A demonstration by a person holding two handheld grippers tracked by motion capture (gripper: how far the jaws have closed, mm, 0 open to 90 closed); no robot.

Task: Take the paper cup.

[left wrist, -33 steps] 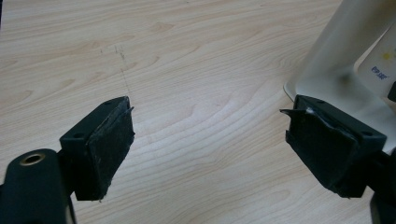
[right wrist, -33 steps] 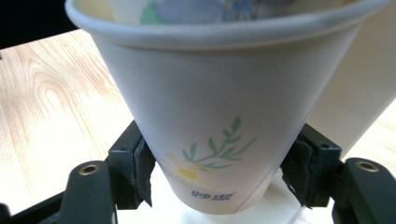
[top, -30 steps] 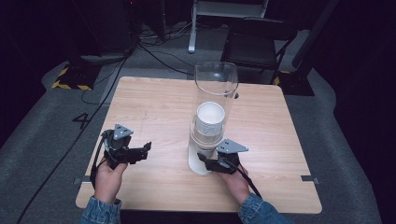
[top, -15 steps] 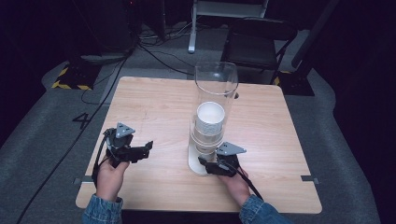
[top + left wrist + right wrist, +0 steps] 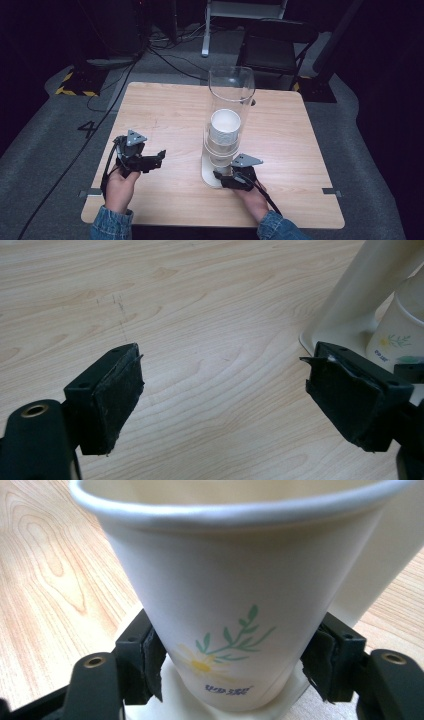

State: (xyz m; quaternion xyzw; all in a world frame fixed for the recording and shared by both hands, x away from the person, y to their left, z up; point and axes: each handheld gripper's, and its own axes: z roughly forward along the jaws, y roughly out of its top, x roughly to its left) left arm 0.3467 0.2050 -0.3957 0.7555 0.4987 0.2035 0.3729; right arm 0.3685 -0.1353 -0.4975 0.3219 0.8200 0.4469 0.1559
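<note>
Paper cup [image 5: 225, 605], white with a small flower-and-leaf print and a rolled rim, stands upright at the foot of a cup dispenser [image 5: 227, 125] near the middle of the wooden table [image 5: 165, 110]. The right gripper [image 5: 231, 179] has its two black jaws around the cup's lower part, one padded jaw on each side; in the right gripper view the pads sit against or just beside the cup wall, and whether they actually press it cannot be told. The cup rests on the dispenser's cream base [image 5: 210, 712].

From above, the dispenser is a tall clear tube holding a stack of white cups [image 5: 225, 131] over that cream base. The person's right hand [image 5: 252, 200] holds the gripper from the near edge of the table.

The left gripper [image 5: 150, 161] is well apart from the dispenser, on the table's left side, held in the left hand [image 5: 120, 187]. Its jaws stand wide apart with nothing between them but bare wood, and the dispenser base and cup show beyond its right jaw in its own view.
</note>
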